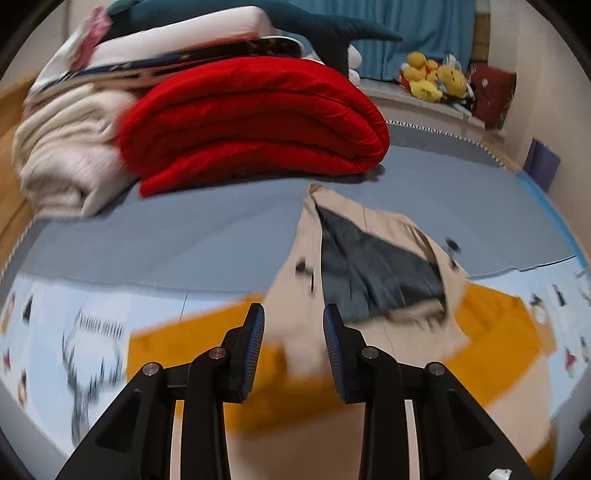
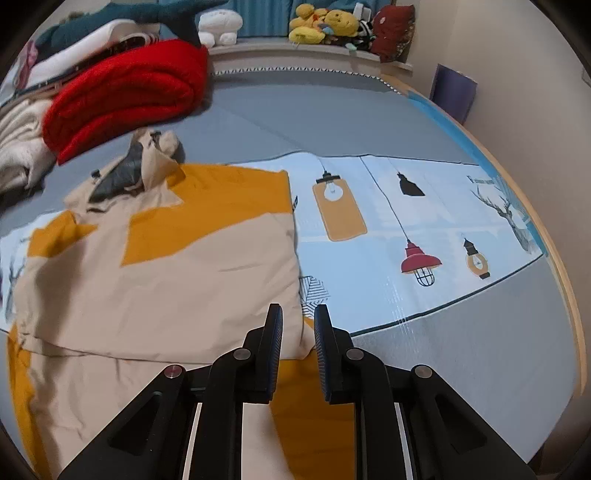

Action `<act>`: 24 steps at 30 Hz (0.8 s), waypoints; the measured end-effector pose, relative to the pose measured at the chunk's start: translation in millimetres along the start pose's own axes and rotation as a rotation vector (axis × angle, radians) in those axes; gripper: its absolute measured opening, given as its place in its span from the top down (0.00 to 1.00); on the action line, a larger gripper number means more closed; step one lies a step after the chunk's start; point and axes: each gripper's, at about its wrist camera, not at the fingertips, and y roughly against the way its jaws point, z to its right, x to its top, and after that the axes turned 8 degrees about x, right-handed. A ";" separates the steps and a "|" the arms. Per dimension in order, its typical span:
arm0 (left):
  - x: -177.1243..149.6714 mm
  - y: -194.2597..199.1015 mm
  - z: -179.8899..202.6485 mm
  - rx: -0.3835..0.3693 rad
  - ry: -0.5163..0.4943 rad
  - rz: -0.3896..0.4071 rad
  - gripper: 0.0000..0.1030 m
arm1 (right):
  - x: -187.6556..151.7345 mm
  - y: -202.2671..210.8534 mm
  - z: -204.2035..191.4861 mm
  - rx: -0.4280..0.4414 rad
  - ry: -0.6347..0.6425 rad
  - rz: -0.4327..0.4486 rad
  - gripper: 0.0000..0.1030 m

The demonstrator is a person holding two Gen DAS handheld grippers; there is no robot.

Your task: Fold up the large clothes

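Observation:
A beige and orange jacket (image 2: 155,273) with a grey-lined hood (image 2: 122,173) lies spread on the bed. In the left wrist view the jacket (image 1: 306,295) runs between the fingers, hood lining (image 1: 373,273) ahead. My left gripper (image 1: 293,347) is open just above the jacket's beige cloth, holding nothing. My right gripper (image 2: 298,350) is open with a narrow gap, over the jacket's near right corner, where a folded-over flap edge ends; no cloth is pinched between its pads.
A folded red quilt (image 1: 251,125) and cream blankets (image 1: 62,155) are stacked at the far left. A light-blue printed mat (image 2: 406,229) lies under the jacket on the grey sheet (image 2: 314,110). Plush toys (image 2: 325,22) sit on the headboard shelf. A wall runs along the right.

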 end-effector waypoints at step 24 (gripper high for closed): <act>91.1 -212.6 39.7 -0.053 0.199 -0.230 0.91 | -2.3 -44.7 -8.2 -0.013 0.032 -0.063 0.82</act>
